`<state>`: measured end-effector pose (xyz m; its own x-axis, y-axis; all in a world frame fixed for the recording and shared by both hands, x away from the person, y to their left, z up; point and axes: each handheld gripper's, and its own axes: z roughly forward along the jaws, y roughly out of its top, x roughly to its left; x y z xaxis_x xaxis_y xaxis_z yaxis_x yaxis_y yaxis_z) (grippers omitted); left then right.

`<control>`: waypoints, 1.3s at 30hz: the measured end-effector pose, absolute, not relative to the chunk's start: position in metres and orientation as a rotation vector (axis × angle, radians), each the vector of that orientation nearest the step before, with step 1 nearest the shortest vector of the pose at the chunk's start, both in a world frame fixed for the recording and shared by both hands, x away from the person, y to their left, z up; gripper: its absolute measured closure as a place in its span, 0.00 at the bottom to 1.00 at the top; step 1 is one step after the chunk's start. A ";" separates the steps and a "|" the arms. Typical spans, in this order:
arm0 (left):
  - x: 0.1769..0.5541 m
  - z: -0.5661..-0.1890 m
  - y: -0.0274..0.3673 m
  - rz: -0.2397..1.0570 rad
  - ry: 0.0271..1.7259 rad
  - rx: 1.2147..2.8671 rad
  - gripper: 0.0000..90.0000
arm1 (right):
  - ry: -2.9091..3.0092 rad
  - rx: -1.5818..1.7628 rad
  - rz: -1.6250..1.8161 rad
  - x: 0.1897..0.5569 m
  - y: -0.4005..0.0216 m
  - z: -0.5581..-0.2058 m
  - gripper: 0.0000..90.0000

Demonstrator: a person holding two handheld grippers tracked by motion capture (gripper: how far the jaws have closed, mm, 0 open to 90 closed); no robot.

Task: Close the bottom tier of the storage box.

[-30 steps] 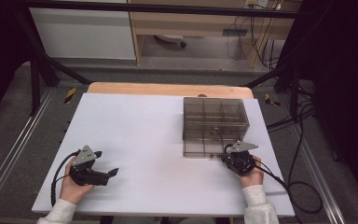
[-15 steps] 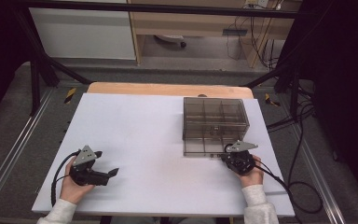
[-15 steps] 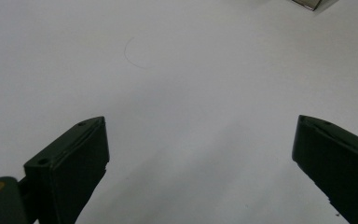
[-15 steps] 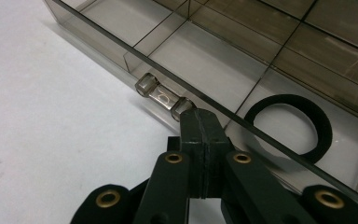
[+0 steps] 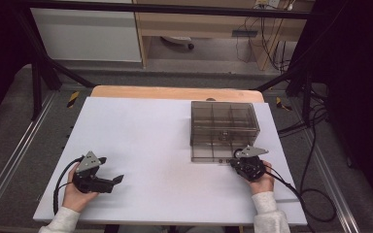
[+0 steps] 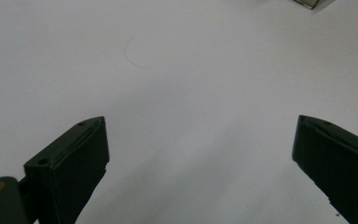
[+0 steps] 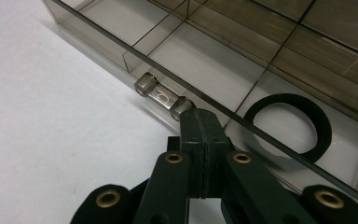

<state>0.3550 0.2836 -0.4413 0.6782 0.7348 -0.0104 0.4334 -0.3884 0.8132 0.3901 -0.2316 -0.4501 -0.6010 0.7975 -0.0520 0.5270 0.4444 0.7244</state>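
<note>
From above, the smoky clear compartment box (image 5: 224, 130) sits right of centre on the white desk (image 5: 150, 141), the right gripper (image 5: 241, 160) at its near edge, the left gripper (image 5: 111, 180) well apart. Left gripper view: fingers (image 6: 77, 154) spread wide over bare desk. Right gripper view: fingers (image 7: 204, 133) pinched together, tips touching the box's front latch (image 7: 164, 98), black ring (image 7: 286, 126) inside.
</note>
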 end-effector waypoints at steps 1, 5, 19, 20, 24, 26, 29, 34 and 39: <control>0.355 -0.441 0.284 0.448 0.900 2.038 0.04 | 2.316 1.120 0.958 0.390 -0.232 -0.450 1.00; 0.355 -0.441 0.283 0.448 0.900 2.039 0.04 | 2.314 1.122 0.960 0.390 -0.232 -0.450 1.00; 0.355 -0.442 0.283 0.448 0.900 2.039 0.04 | 2.301 1.118 0.962 0.393 -0.232 -0.450 1.00; 0.355 -0.442 0.283 0.446 0.900 2.038 0.04 | 2.300 1.119 0.963 0.393 -0.232 -0.450 1.00; 0.355 -0.442 0.283 0.447 0.900 2.039 0.04 | 2.297 1.124 0.959 0.394 -0.233 -0.450 1.00; 0.355 -0.442 0.283 0.446 0.899 2.039 0.04 | 2.294 1.123 0.960 0.395 -0.233 -0.450 1.00; 0.356 -0.442 0.283 0.447 0.900 2.040 0.04 | 2.296 1.123 0.959 0.395 -0.233 -0.450 1.00; 0.356 -0.442 0.283 0.446 0.899 2.042 0.04 | 2.292 1.125 0.960 0.396 -0.232 -0.451 1.00; 0.356 -0.442 0.283 0.447 0.899 2.040 0.04 | 2.289 1.127 0.963 0.397 -0.232 -0.451 1.00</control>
